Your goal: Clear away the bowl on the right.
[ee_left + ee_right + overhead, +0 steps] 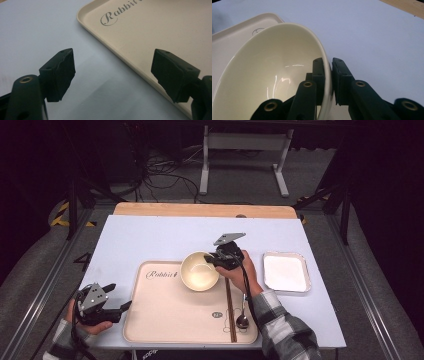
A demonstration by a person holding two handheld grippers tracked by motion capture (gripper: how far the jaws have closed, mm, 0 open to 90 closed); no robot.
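The desk point(165, 232) is bare across its far half and along its left side. A cream tray point(165, 312) sits near the front edge, and a white square dish point(286, 271) lies well apart to its right. Chopsticks point(230, 312) and a spoon point(243, 319) lie along the tray's right side.

The cream bowl point(198, 271) rests at the tray's far right corner. The right hand-held gripper point(219, 260) pinches the bowl's right rim, one jaw inside and one outside. The left hand-held gripper point(119, 297) hovers at the tray's left edge, jaws spread wide and holding nothing.
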